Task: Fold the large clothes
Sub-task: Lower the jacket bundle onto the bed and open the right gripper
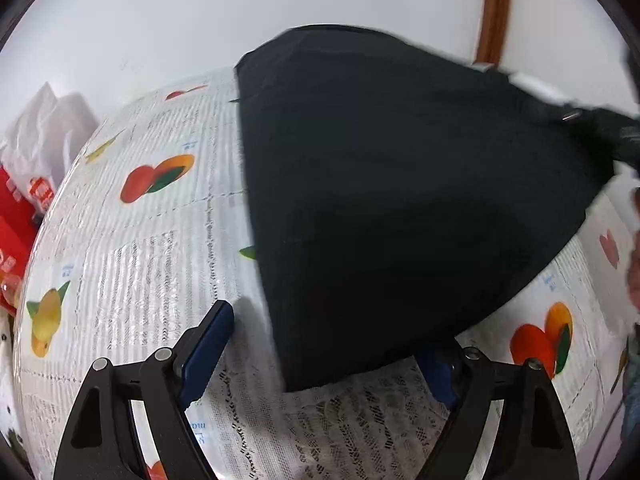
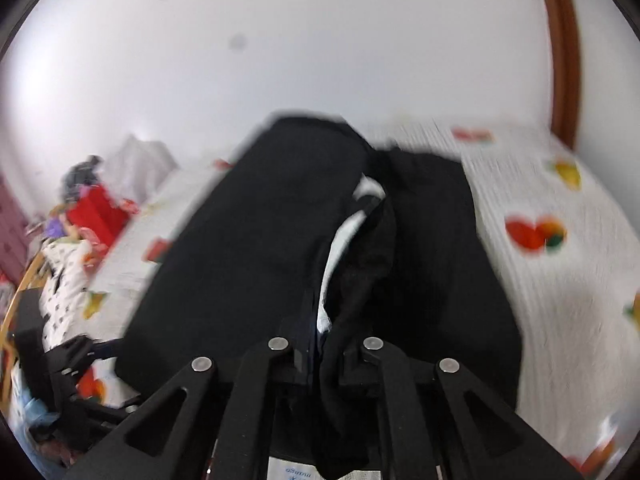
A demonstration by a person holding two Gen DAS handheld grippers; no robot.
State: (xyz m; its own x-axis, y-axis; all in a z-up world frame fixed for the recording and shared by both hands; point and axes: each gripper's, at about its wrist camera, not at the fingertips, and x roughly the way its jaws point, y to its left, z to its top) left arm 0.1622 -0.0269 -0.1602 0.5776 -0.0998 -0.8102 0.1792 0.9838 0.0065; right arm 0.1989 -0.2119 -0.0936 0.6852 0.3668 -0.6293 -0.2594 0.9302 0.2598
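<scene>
A large black garment [image 1: 400, 200] lies on a table covered with a fruit-print cloth [image 1: 140, 240]. In the left wrist view my left gripper [image 1: 320, 340] is open, its jaws wide apart at the garment's near corner; the right finger is partly hidden under the cloth. In the right wrist view my right gripper [image 2: 324, 354] is shut on a bunched fold of the black garment [image 2: 260, 240], which is lifted toward the camera, with a white inner lining showing. The right gripper also shows in the left wrist view [image 1: 560, 108], holding the garment's far right corner up.
A white plastic bag [image 1: 44, 128] and red packages [image 1: 16, 216] sit at the table's left edge. A white wall stands behind, with a brown wooden frame [image 1: 496, 8] at the right. A white lace runner [image 1: 340, 432] covers the near table edge.
</scene>
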